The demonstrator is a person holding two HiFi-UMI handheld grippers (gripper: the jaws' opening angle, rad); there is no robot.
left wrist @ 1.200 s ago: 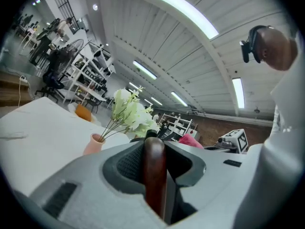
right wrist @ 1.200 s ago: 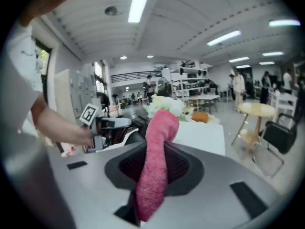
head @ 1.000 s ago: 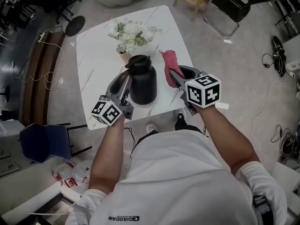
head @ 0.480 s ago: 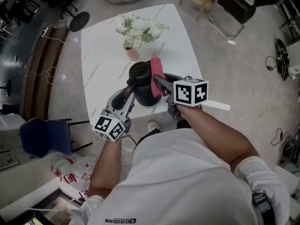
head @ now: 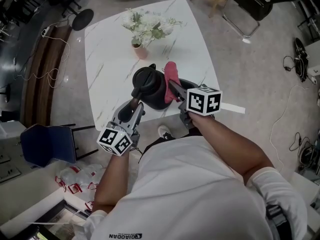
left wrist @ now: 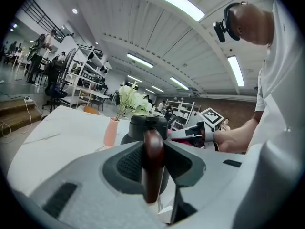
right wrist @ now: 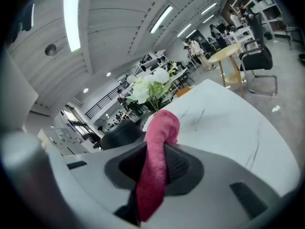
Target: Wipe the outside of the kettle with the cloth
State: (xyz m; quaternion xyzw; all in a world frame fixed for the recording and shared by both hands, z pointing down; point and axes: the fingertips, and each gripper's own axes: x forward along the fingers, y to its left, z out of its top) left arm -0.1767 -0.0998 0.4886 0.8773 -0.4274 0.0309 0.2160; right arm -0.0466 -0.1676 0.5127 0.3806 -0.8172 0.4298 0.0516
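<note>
A black kettle [head: 148, 86] stands near the front edge of the white marble table [head: 110, 59]. Its brown wooden handle [left wrist: 154, 161] sits between the jaws of my left gripper [head: 134, 104], which is shut on it. My right gripper [head: 172, 86] is shut on a pink cloth [head: 171, 80], and the cloth lies against the kettle's right side. In the right gripper view the cloth [right wrist: 156, 163] hangs folded between the jaws, with the kettle [right wrist: 121, 131] to its left. In the left gripper view the kettle's lid [left wrist: 148, 124] shows just behind the handle.
A pink vase of white flowers [head: 141, 51] stands on the table behind the kettle. A blue chair [head: 47, 146] is at the left by the table's near corner, and black chairs [head: 250, 4] stand at the far right. Cables [head: 300, 54] lie on the floor.
The right gripper has brought the pink cloth left, from beside the kettle to against its right side. The left gripper has stayed on the handle while the view shifted.
</note>
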